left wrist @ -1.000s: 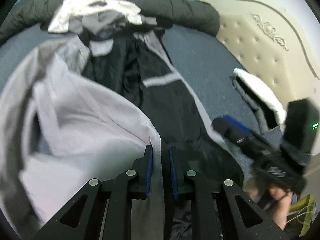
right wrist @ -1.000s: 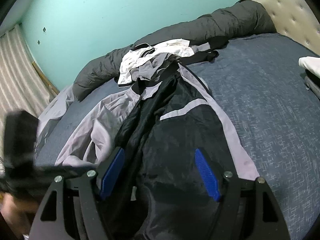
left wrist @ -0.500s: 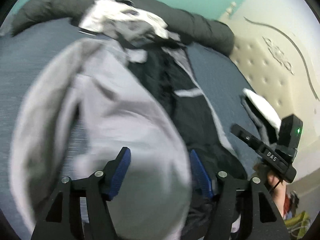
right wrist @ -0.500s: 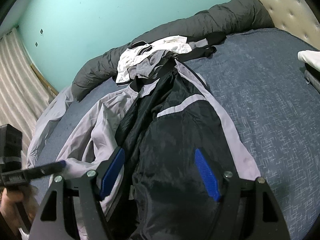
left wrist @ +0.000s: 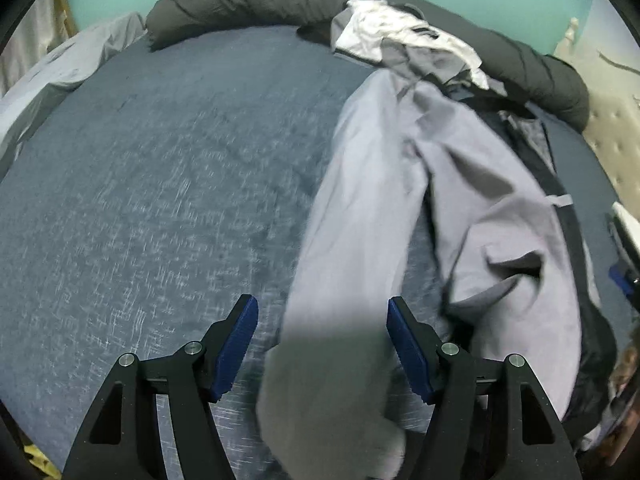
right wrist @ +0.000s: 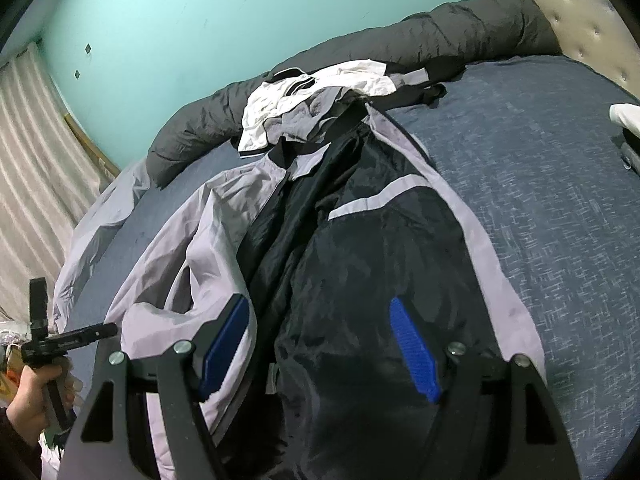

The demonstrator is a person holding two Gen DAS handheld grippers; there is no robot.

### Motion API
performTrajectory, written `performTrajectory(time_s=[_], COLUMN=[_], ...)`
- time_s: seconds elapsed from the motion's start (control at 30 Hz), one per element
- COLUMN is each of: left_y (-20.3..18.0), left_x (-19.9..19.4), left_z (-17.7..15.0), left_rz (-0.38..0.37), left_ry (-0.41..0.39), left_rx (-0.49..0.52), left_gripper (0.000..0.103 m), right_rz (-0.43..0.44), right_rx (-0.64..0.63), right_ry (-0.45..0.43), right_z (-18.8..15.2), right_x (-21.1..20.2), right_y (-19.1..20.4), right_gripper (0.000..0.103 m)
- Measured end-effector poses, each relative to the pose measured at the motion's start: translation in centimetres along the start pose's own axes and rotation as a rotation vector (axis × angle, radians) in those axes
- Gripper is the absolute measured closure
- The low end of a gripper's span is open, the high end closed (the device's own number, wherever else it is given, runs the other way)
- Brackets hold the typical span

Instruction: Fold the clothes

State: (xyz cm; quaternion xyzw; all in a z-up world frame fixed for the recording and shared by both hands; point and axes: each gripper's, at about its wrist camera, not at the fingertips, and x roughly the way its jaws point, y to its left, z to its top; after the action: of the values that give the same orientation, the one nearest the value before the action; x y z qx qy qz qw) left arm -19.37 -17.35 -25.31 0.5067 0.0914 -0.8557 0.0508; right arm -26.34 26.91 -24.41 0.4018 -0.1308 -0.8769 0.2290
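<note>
Since a second ago the left gripper [left wrist: 322, 344] has let go of the grey jacket edge it pinched and swung out toward the bare side of the bed; its jaws have just been opening and now stand wide, with the blurred grey sleeve [left wrist: 352, 280] lying between them, seemingly untouched by either pad. The right gripper [right wrist: 320, 344] has kept its place, jaws spread and holding nothing, poised over the black lining of the jacket [right wrist: 380, 240]. That jacket lies opened along the middle of the blue bed [right wrist: 560, 200], collar toward the rolled dark duvet [right wrist: 400, 44] at the far edge, its grey hem running down the right side. Wide empty bedsheet stretches left of the sleeve and right of the hem. A hand [right wrist: 34, 396] grips the left tool near the bed's left edge.
</note>
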Motion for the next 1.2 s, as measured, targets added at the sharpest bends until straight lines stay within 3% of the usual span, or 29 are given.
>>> performTrajectory(time_s=[0.03,0.1,0.17,0.23,0.47,0.73,0.83,0.87,0.97,1.03,1.2], left_y=[0.1,0.2,0.4,0.9,3.9,11.1,13.7,14.6,14.9,13.1,7.2], left_x=[0.4,1.0,1.6,1.4,-1.9,-4.6,-3.6,-3.3,-3.5,-3.5,-3.0], left_z=[-0.1,-0.3,-0.5,-0.1,3.4,10.1,10.9,11.1,10.6,9.7,5.7], left_rz=[-0.008,-0.018,-0.026,-0.016,0.091,0.258,0.284,0.293,0.26,0.207,-0.021], left_ry=[0.012,0.031,0.045,0.036,-0.028,-0.092,-0.068,-0.06,-0.104,-0.119,-0.06], left_rx=[0.011,0.036,0.053,0.055,0.085,-0.005,-0.096,-0.127,-0.18,-0.157,-0.044], left_gripper=[0.033,0.048,0.083,0.099,0.1,0.1,0.095,0.086,0.058,0.057,0.055], right_rz=[0.001,0.001,0.0,-0.003,-0.01,-0.026,-0.036,-0.036,-0.037,-0.038,-0.039], right_rx=[-0.003,-0.008,-0.013,-0.017,-0.021,-0.033,-0.038,-0.041,-0.048,-0.052,-0.058], right_ry=[0.003,0.008,0.012,0.016,0.025,0.024,0.033,0.035,0.041,0.045,0.051], right_z=[0.0,-0.1,-0.2,-0.2,-0.3,-0.2,-0.3,-0.3,-0.4,-0.4,-0.6], right_x=[0.1,0.4,0.6,0.8,1.3,1.7,2.2,2.3,2.5,2.7,2.9], right_y=[0.1,0.3,0.5,0.6,0.6,0.7,0.6,0.6,0.7,0.7,0.8], right_gripper=[0.029,0.029,0.029,0.029,0.029,0.029,0.029,0.029,0.029,0.029,0.029])
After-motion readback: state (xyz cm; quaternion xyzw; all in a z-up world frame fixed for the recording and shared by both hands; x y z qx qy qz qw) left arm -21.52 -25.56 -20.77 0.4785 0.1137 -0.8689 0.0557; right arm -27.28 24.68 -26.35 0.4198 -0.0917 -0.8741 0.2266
